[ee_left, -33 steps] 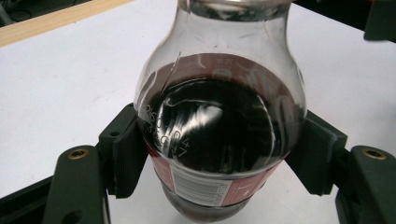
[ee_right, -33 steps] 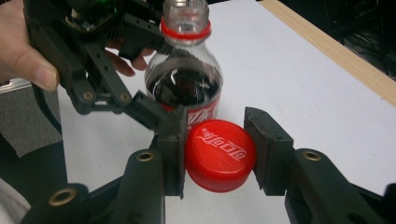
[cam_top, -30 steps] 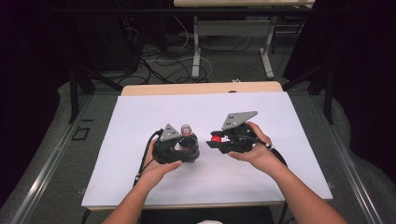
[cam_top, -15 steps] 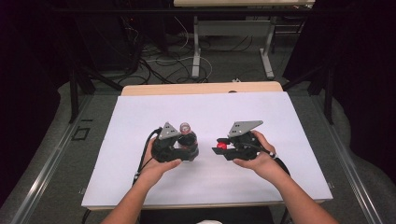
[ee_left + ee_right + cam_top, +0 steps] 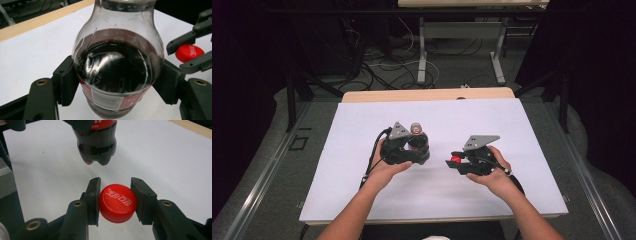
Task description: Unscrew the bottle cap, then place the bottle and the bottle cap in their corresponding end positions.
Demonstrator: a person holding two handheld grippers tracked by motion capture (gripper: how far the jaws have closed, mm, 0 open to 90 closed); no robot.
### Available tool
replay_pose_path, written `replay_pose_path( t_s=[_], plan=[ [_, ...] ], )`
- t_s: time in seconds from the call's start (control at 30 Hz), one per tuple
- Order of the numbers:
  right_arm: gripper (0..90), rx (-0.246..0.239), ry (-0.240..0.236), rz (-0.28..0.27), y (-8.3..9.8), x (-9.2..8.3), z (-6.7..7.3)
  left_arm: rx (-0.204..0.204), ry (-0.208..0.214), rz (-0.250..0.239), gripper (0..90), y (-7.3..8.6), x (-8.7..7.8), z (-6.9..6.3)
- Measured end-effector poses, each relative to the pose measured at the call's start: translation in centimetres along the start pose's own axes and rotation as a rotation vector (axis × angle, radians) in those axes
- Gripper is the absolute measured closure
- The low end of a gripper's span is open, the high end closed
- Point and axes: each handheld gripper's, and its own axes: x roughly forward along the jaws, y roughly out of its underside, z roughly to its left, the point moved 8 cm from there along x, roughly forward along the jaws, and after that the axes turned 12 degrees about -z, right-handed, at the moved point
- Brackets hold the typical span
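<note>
Cap off bottle, grippers apart. Left gripper (image 5: pixel 419 145) clamped on small cola bottle (image 5: pixel 117 67), jaws pressed to the body at either side just above the red label; dark liquid roughly two-thirds up, neck running out of the top of the left gripper view. Bottle held up off the white table (image 5: pixel 362 190), base hanging free in the right gripper view. Right gripper (image 5: pixel 115 201) closed tight on the red cap (image 5: pixel 117 203), pads flat against its ribbed edge, white script on top facing the camera. In the high view, right gripper (image 5: pixel 456 161) low over the table, right of the bottle, cap a red dot at its tip. Against one second back: right gripper then close in beside the bottle top, nearly touching the left one; half a second back, already drawn off to the right; now further right and lower, gap between the two hands plainly wider. Left hand (image 5: pixel 384 167) and bottle barely shifted across all three. Reading, as judgement only: unscrewing done, cap carried clear, bottle open and upright enough not to spill. Next likely either cap set down on the table or bottle tipped to pour; no receiving vessel visible on the table.
</note>
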Motion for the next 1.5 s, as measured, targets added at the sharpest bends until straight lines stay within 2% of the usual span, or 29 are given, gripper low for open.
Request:
replay_pose_path(
  t_s=[0.17,0.2,0.27,0.57,0.7,0.77,0.8,0.93,0.97,1.17,1.43,1.5],
  plan=[
    [60.8,0.025,0.016,0.001,0.8,-0.5,-0.4,0.006,0.003,0.012,30.2,-0.6,0.7,0.3],
    [60.8,0.030,0.028,-0.020,0.8,-0.4,-0.5,0.001,-0.002,-0.002,30.2,-0.8,1.0,0.3],
    [60.8,0.039,0.035,-0.030,1.0,-0.5,-0.7,-0.008,-0.005,0.005,30.2,-0.9,1.4,0.5],
    [60.8,0.062,0.060,-0.033,1.6,-1.1,-1.4,-0.033,-0.013,-0.003,30.2,-1.8,3.1,1.4],
    [60.7,0.064,0.057,-0.029,1.9,-1.0,-1.5,-0.036,-0.025,0.006,30.2,-1.9,3.9,1.9],
    [60.8,0.068,0.064,-0.026,2.1,-0.9,-1.5,-0.050,-0.034,0.001,30.2,-1.9,4.4,2.0],
    [60.7,0.070,0.068,-0.028,2.1,-0.9,-1.5,-0.038,-0.037,0.006,30.2,-1.8,4.7,2.2],
    [60.8,0.076,0.073,-0.024,2.3,-0.9,-1.7,-0.055,-0.048,0.016,30.2,-1.6,5.4,2.7],
    [60.8,0.076,0.076,-0.029,2.4,-0.8,-1.8,-0.071,-0.058,0.002,30.2,-1.7,5.8,2.8],
    [60.8,0.088,0.077,-0.020,2.8,-0.8,-2.0,-0.088,-0.083,-0.001,30.3,-1.6,6.9,3.6],
    [60.8,0.089,0.092,-0.025,2.9,-0.7,-2.2,-0.066,-0.114,0.019,30.2,-1.3,8.6,4.7],
    [60.8,0.091,0.092,-0.026,2.9,-0.7,-2.3,-0.058,-0.118,0.010,30.2,-1.2,9.1,4.9]
  ],
)
